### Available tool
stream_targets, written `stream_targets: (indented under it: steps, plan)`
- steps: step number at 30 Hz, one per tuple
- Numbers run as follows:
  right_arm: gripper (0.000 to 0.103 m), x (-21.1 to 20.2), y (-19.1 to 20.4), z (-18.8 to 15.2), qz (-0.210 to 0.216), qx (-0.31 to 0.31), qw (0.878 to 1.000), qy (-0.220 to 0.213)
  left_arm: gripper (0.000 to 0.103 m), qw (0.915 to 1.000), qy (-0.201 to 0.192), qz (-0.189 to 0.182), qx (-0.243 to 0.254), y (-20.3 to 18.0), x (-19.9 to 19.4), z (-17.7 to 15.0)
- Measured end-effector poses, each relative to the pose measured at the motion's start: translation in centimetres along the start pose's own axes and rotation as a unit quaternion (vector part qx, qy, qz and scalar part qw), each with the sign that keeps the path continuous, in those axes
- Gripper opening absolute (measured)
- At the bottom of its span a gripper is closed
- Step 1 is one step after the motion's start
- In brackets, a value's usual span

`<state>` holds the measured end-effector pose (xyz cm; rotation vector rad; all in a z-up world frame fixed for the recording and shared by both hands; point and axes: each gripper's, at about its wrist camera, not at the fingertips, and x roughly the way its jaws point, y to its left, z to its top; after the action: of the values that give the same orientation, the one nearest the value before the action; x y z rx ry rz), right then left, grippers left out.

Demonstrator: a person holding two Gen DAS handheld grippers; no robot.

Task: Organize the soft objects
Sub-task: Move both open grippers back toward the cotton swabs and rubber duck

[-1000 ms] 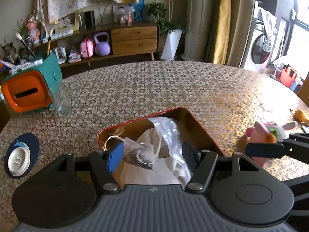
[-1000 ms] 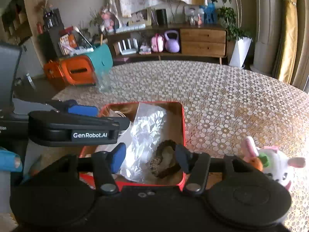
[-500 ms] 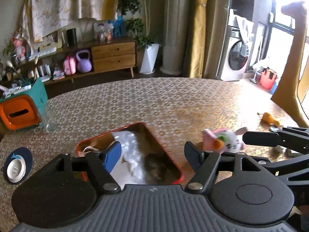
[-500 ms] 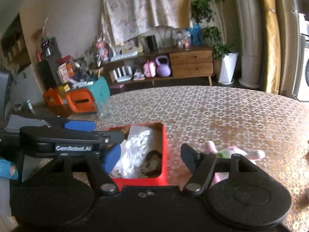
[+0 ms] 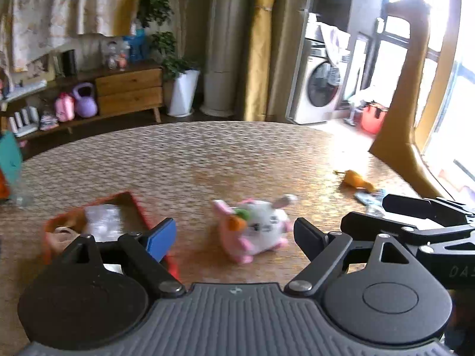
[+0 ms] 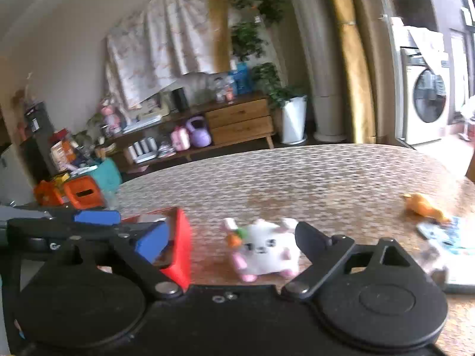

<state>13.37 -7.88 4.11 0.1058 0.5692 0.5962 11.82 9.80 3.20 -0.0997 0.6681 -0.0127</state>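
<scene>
A white and pink plush rabbit [image 5: 256, 227] with an orange carrot lies on the patterned table, also in the right wrist view [image 6: 265, 247]. My left gripper [image 5: 234, 238] is open and empty, with the rabbit lying between and just beyond its fingers. My right gripper [image 6: 228, 240] is open and empty, with the rabbit close in front between its fingers. A red tray [image 5: 136, 204] holding crinkled plastic and cloth sits at the left, and shows in the right wrist view [image 6: 181, 246]. A small orange plush [image 5: 353, 179] lies at the far right.
A flat printed packet [image 6: 445, 234] lies at the right near the orange plush [image 6: 421, 204]. An orange and teal box [image 6: 89, 190] stands at the table's far left edge. My right gripper's arm [image 5: 430, 216] crosses the left view's right side.
Both grippers have swung right and pulled back from over the red tray. The plush rabbit now sits centred in both views. The tray has shifted to the left.
</scene>
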Motion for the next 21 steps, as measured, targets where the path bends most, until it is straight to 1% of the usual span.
stream_targets:
  steps: [2,4,6,9,12,15,21]
  plan:
    - [0.098,-0.6,-1.6,-0.2,-0.016,0.008,1.000,-0.005,0.087,0.9999,0.002,-0.014,0.003,-1.4,0.6,-0.1]
    - [0.100,-1.2,-3.3,-0.3,-0.032,0.018,0.999,-0.008,0.091,0.9996,0.004,-0.027,0.009,-2.9,1.3,-0.1]
    - [0.101,-1.8,-4.9,-0.4,-0.042,0.029,0.999,-0.011,0.093,0.9993,0.003,-0.033,0.015,-4.5,2.0,-0.2]
    - [0.102,-2.5,-7.4,-0.6,-0.064,0.043,0.997,-0.017,0.097,0.9989,0.009,-0.042,0.020,-6.9,3.3,0.0]
    - [0.102,-3.1,-9.9,-0.7,-0.081,0.059,0.995,-0.019,0.100,0.9980,0.012,-0.060,0.018,-8.4,4.6,0.0]
    - [0.102,-3.7,-12.3,-0.9,-0.097,0.070,0.993,-0.022,0.101,0.9974,0.007,-0.070,0.015,-9.9,5.8,-0.1]
    - [0.102,-4.2,-16.1,-0.9,-0.116,0.079,0.990,-0.017,0.101,0.9962,0.018,-0.081,0.027,-13.3,8.2,-0.8]
